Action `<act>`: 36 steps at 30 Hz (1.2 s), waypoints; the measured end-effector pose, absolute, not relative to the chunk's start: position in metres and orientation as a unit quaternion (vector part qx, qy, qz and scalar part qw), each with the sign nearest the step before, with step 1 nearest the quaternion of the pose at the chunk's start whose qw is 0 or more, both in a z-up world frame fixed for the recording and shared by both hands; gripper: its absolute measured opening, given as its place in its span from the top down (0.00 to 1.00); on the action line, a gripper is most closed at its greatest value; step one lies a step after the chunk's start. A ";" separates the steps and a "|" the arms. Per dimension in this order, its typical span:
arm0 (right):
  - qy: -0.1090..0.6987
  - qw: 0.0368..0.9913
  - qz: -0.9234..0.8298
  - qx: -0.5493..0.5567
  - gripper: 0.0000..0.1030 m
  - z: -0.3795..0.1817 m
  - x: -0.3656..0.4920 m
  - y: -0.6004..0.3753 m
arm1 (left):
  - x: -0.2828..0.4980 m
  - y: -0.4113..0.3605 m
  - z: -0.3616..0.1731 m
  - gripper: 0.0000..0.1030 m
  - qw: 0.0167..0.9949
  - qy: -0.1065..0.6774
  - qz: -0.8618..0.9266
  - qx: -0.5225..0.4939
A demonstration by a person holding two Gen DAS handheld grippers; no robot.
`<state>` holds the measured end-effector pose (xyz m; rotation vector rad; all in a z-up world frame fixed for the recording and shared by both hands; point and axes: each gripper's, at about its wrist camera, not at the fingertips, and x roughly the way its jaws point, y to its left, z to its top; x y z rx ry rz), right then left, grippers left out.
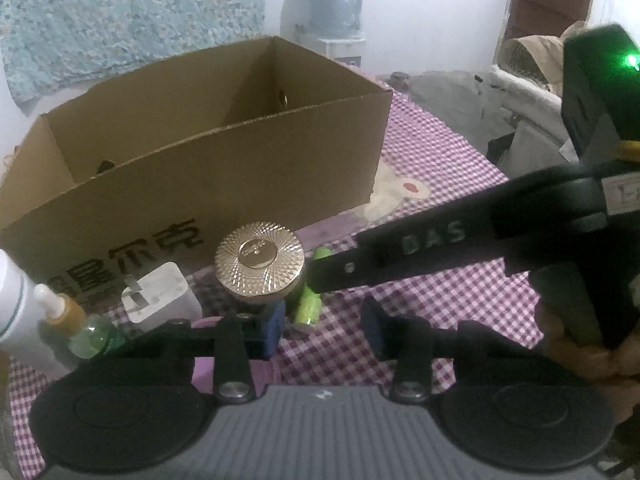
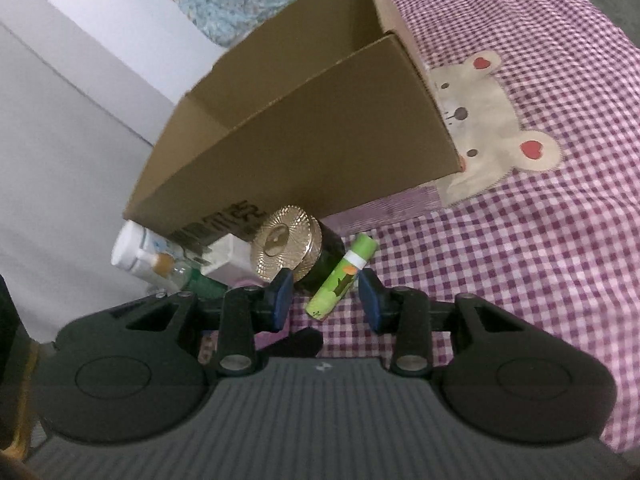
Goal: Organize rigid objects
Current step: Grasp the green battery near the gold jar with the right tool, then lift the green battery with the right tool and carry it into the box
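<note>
An open cardboard box (image 1: 224,168) (image 2: 320,132) stands on the purple checked cloth. In front of it stand a dark jar with a gold lid (image 1: 259,263) (image 2: 286,246), a green tube (image 1: 310,298) (image 2: 342,276), a white charger plug (image 1: 160,298) (image 2: 224,260), a small dropper bottle (image 1: 76,320) (image 2: 172,266) and a white bottle (image 1: 12,304) (image 2: 134,252). My left gripper (image 1: 326,330) is open just in front of the jar. My right gripper (image 2: 324,300) is open, its pads on either side of the green tube's near end; it also shows in the left wrist view (image 1: 320,280).
The cloth (image 2: 520,260) has a bear patch (image 2: 488,120) right of the box. A grey wall (image 2: 60,140) lies left. A water dispenser (image 1: 336,8) and clothes (image 1: 532,76) stand beyond the bed.
</note>
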<state>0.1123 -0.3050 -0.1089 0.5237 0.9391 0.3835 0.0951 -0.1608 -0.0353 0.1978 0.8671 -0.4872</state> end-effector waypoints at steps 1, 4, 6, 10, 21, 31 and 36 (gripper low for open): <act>0.446 0.843 0.181 0.240 0.67 -0.109 0.114 -0.303 | 0.097 -0.162 -0.037 0.60 0.873 0.417 -0.234 0.098; 0.454 0.843 0.184 0.223 0.69 -0.111 0.119 -0.297 | 0.102 -0.167 -0.042 0.66 0.867 0.426 -0.237 0.103; 0.460 0.842 0.181 0.217 0.70 -0.114 0.123 -0.295 | 0.105 -0.170 -0.045 0.67 0.863 0.434 -0.240 0.102; 0.468 0.838 0.181 0.215 0.73 -0.120 0.128 -0.295 | 0.109 -0.174 -0.049 0.67 0.859 0.438 -0.242 0.103; 0.463 0.841 0.181 0.214 0.81 -0.123 0.122 -0.309 | 0.106 -0.187 -0.055 0.72 0.846 0.446 -0.275 0.098; 0.468 0.838 0.174 0.220 0.82 -0.125 0.109 -0.331 | 0.097 -0.191 -0.053 0.62 0.848 0.437 -0.278 0.109; 0.466 0.840 0.177 0.214 0.81 -0.122 0.115 -0.332 | 0.106 -0.188 -0.054 0.59 0.846 0.449 -0.272 0.092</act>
